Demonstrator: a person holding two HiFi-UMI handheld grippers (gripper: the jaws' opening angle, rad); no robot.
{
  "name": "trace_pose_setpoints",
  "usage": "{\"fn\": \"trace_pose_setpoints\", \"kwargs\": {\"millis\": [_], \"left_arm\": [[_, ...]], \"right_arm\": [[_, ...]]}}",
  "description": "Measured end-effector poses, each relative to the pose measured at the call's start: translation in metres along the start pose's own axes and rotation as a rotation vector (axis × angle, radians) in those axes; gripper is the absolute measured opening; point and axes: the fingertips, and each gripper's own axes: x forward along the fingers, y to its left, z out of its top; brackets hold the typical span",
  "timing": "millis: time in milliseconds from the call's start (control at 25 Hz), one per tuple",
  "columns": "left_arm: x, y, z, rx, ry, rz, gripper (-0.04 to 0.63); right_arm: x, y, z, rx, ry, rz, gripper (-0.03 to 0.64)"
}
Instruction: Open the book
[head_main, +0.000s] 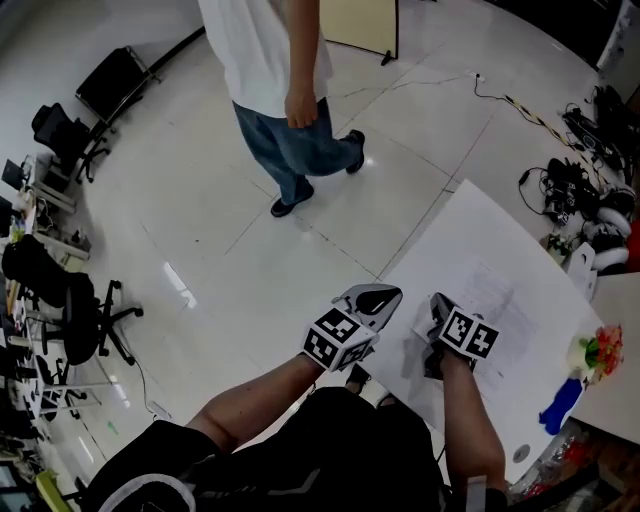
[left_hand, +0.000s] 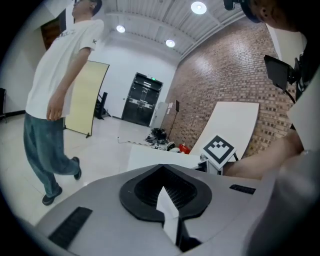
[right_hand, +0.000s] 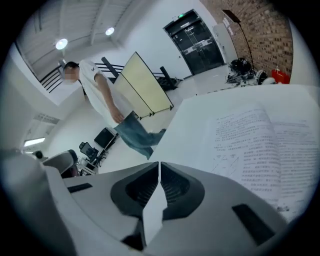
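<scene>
The book (head_main: 497, 292) lies open and flat on the white table (head_main: 470, 215), its pale printed pages facing up. In the right gripper view the book (right_hand: 260, 137) fills the right side, with two pages of text and small diagrams. My right gripper (head_main: 437, 303) hovers at the book's near left corner, shut, with nothing between its jaws (right_hand: 159, 165). My left gripper (head_main: 378, 293) sits at the table's near left edge, beside the right one. Its jaws look shut and empty (left_hand: 161, 167). The right gripper's marker cube (left_hand: 218, 148) shows in the left gripper view.
A person in a white shirt and jeans (head_main: 285, 90) stands on the shiny floor beyond the table. Cables and gear (head_main: 580, 190) lie past the table's far right corner. Flowers (head_main: 600, 350) and a blue object (head_main: 560, 405) sit at the right edge. Office chairs (head_main: 90, 320) stand at the left.
</scene>
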Motion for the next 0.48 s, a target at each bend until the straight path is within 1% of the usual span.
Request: {"fn": "trace_pose_setpoints", "kwargs": {"millis": [120, 240, 360, 480], "left_arm": [[0.003, -0.008, 0.008, 0.007, -0.019, -0.032, -0.004], [0.012, -0.021, 0.027, 0.037, -0.046, -0.082, -0.004], [0.023, -0.037, 0.051, 0.057, -0.084, -0.130, -0.004], [0.028, -0.056, 0.076, 0.062, -0.118, -0.158, -0.003]], "right_arm": [[-0.034, 0.003, 0.019, -0.098, -0.085, 0.008, 0.003], [-0.082, 0.007, 0.055, -0.182, -0.221, 0.011, 0.003], [-0.137, 0.004, 0.089, -0.214, -0.366, -0.001, 0.003], [-0.191, 0.001, 0.111, -0.230, -0.474, -0.007, 0.003]]}}
